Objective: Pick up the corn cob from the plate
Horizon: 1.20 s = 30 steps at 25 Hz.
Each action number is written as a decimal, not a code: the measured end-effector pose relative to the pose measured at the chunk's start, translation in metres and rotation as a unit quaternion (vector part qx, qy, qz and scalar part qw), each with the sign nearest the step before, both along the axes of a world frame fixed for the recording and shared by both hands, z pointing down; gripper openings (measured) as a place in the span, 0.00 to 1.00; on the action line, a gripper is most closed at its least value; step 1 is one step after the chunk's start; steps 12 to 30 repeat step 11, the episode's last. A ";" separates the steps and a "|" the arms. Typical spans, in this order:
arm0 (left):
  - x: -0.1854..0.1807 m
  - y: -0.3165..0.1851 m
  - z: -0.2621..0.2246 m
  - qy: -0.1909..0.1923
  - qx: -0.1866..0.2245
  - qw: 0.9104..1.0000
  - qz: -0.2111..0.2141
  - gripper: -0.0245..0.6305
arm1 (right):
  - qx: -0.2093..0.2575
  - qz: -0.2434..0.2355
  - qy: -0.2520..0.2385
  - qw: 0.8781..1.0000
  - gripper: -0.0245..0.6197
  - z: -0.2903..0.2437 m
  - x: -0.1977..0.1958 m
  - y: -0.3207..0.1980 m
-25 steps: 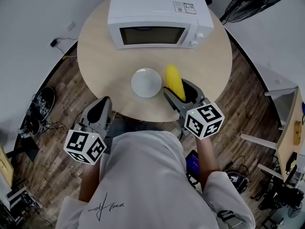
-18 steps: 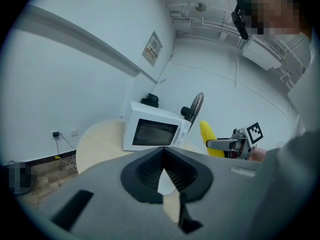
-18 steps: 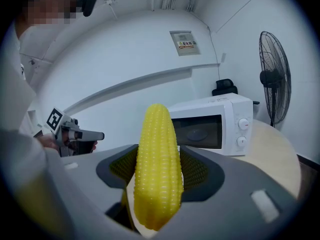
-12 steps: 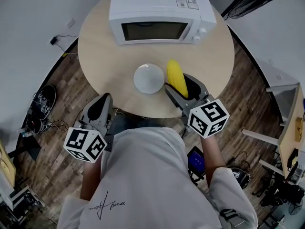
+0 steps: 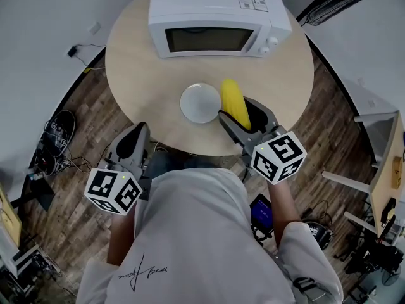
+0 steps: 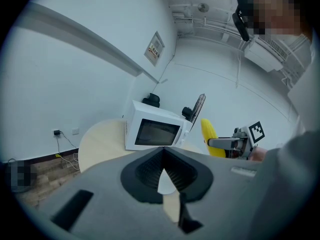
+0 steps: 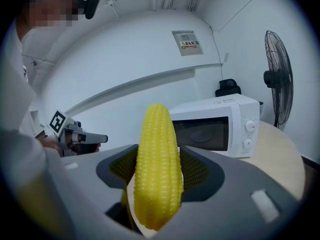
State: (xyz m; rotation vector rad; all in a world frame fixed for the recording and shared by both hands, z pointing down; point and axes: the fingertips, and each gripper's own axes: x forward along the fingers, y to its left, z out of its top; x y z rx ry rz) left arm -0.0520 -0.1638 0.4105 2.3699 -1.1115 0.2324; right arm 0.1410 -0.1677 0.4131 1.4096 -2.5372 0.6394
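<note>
A yellow corn cob (image 5: 233, 102) is held lengthwise between the jaws of my right gripper (image 5: 244, 115), which is shut on it just right of the white plate (image 5: 199, 103). Seen from the right gripper view, the corn cob (image 7: 156, 164) fills the gap between the dark pads and points up and forward. The plate holds nothing. My left gripper (image 5: 131, 142) hangs off the table's near edge, over the floor, with its jaws together and nothing in them. From the left gripper view, its tips (image 6: 162, 156) meet, and the corn cob (image 6: 210, 138) shows at the right.
A white microwave (image 5: 215, 16) with its door closed stands at the back of the round wooden table (image 5: 142, 75). A floor fan (image 7: 278, 79) stands to the right of the table. Cables and shoes lie on the wooden floor (image 5: 60, 138) at the left.
</note>
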 end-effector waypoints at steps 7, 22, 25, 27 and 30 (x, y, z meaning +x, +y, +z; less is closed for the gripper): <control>-0.003 -0.002 0.000 -0.015 0.008 1.000 -0.003 0.02 | -0.001 -0.006 -0.002 1.000 0.46 -0.001 -0.002 -0.003; 0.000 -0.002 0.000 -0.048 0.024 0.999 0.003 0.02 | -0.004 -0.009 -0.002 1.000 0.46 0.000 -0.002 -0.004; 0.000 -0.002 0.000 -0.048 0.024 0.999 0.003 0.02 | -0.004 -0.009 -0.002 1.000 0.46 0.000 -0.002 -0.004; 0.000 -0.002 0.000 -0.048 0.024 0.999 0.003 0.02 | -0.004 -0.009 -0.002 1.000 0.46 0.000 -0.002 -0.004; 0.000 -0.002 0.000 -0.048 0.024 0.999 0.003 0.02 | -0.004 -0.009 -0.002 1.000 0.46 0.000 -0.002 -0.004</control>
